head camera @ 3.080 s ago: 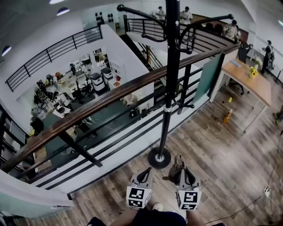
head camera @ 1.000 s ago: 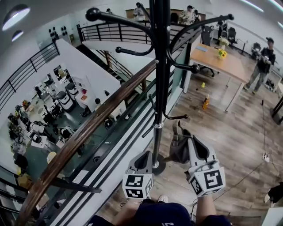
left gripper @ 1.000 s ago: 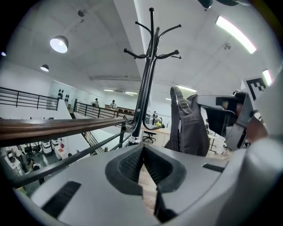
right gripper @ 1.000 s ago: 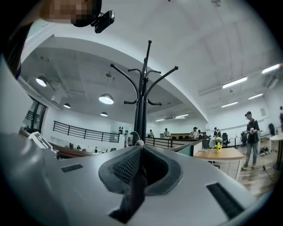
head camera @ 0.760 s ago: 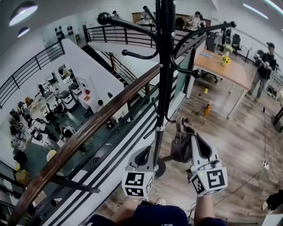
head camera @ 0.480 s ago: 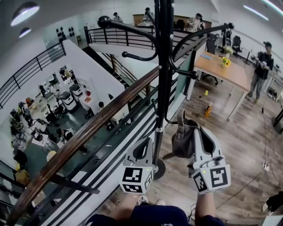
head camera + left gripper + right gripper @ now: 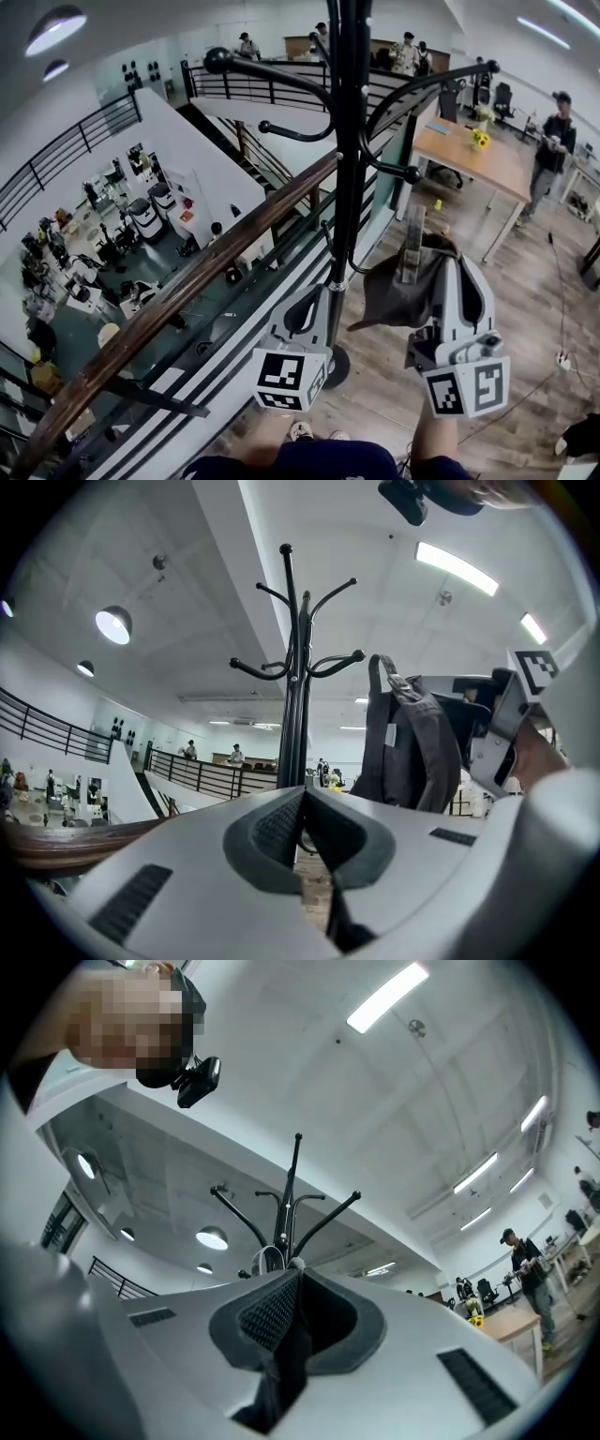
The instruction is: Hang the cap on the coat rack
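Where right tool grips cap, coat rack beside.

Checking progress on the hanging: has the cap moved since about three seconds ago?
Yes, upward. The cap in the right gripper was beside the coat rack base; now it is level with the pole's collar.

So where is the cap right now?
The cap is right of centre in the head view, clamped in the right gripper, just right of the coat rack pole, not yet hung on it.
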Motion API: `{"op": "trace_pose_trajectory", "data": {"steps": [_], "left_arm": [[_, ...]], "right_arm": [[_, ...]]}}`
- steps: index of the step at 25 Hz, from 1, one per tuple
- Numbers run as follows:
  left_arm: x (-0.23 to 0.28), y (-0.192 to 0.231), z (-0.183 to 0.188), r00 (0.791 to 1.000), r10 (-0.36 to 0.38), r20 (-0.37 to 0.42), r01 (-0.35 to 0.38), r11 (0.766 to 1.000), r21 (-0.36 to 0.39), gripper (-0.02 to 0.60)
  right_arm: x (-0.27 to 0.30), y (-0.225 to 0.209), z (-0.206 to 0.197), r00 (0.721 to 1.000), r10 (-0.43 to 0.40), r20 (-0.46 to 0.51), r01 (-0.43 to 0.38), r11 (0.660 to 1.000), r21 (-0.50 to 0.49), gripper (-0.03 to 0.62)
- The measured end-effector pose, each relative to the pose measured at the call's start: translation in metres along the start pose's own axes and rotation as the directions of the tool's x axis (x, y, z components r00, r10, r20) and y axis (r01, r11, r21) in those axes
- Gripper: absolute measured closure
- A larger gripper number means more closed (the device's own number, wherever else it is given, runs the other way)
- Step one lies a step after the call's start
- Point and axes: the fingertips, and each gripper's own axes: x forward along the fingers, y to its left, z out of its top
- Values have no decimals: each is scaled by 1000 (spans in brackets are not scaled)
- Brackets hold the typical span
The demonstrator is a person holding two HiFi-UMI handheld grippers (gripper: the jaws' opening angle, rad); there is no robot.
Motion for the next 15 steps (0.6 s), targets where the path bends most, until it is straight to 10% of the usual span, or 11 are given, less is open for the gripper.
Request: {"op": "trace_pose_trajectory", "data": {"steps": [15], "left_arm": [[7, 3, 1, 1000, -22, -3, 22, 1000, -20, 580]], "right_arm": [[32, -23, 35, 988, -79, 130, 76, 997, 28, 571]]}}
